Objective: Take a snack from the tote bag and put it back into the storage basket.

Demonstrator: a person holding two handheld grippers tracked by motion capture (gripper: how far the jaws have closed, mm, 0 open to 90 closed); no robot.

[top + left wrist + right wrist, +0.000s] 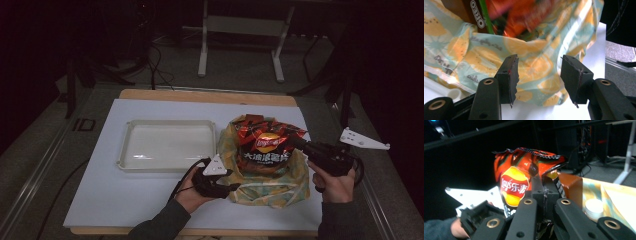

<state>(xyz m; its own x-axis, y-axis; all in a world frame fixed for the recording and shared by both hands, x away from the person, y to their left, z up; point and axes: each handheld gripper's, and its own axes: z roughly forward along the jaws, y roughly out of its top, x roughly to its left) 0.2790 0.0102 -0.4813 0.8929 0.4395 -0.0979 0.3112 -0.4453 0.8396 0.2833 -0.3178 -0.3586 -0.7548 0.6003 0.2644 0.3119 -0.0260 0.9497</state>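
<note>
An orange-red Lay's chip bag (pixel 265 145) (pixel 514 182) stands upright in an open carrier bag printed with orange slices (pixel 265 187) (pixel 531 50). My right gripper (pixel 296 143) (pixel 544 187) comes in from the right and is shut on the chip bag's side near its top. At the carrier bag's near left edge is my left gripper (pixel 231 181) (pixel 540 75), open, with the printed fabric just beyond its jaws and nothing between them. A brown box (pixel 471 15) (pixel 571 185) and a white round cap (pixel 594 207) also sit in the carrier bag.
A shallow white tray (pixel 170 122) lies left of the carrier bag on the white mat (pixel 125 200). The mat covers a wooden tabletop. Dark floor, cables and a white stand's legs (pixel 202 55) lie beyond the table's far edge.
</note>
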